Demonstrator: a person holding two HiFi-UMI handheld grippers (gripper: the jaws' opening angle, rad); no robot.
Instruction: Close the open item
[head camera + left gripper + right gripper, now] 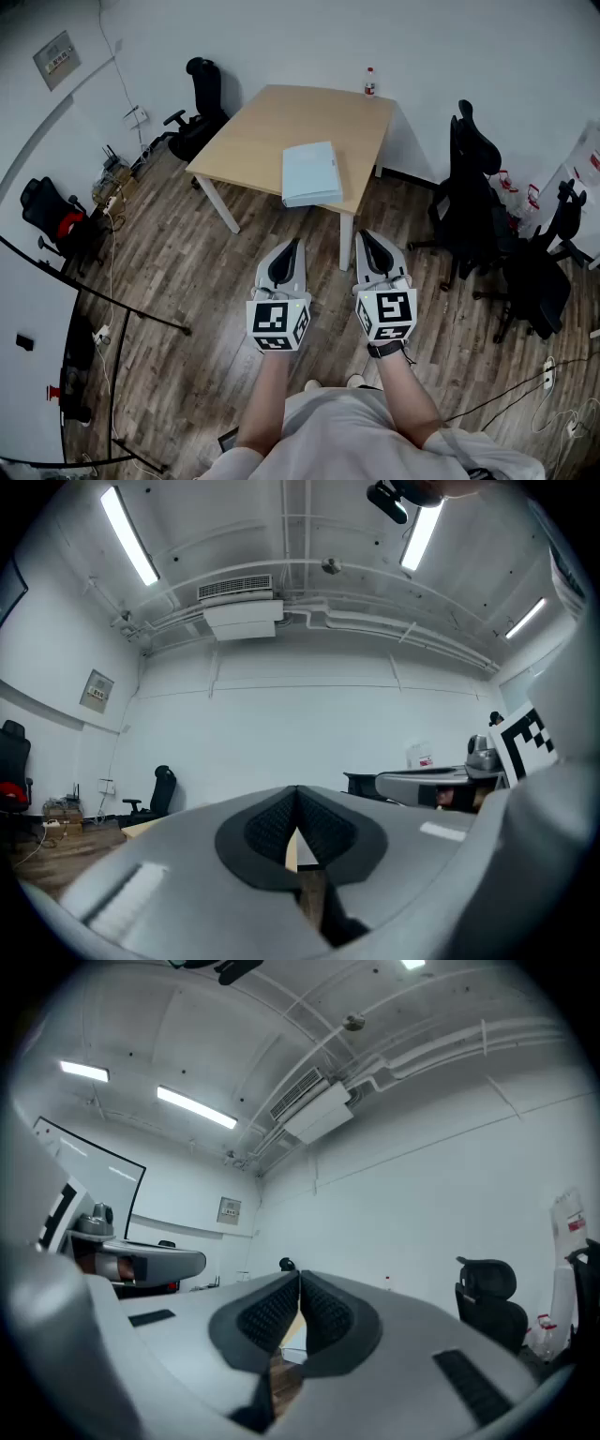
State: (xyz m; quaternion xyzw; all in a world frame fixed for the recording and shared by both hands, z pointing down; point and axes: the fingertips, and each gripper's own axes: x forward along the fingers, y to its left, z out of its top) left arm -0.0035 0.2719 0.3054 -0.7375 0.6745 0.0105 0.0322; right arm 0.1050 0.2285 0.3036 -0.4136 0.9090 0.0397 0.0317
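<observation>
Two hand-held grippers hang side by side over the wood floor [178,272], well short of the table [253,141]. The left gripper [296,246] and the right gripper [363,238] each have their jaws pressed together at the tips, with nothing clamped between them. On the light wooden table lies a pale blue flat case [310,172], near the front edge and toward the right front corner; whether its lid is raised cannot be told. A small bottle [369,82] stands at the table's far edge. Black office chairs [473,183] stand to the right, and another chair [199,112] stands by the far left corner.
</observation>
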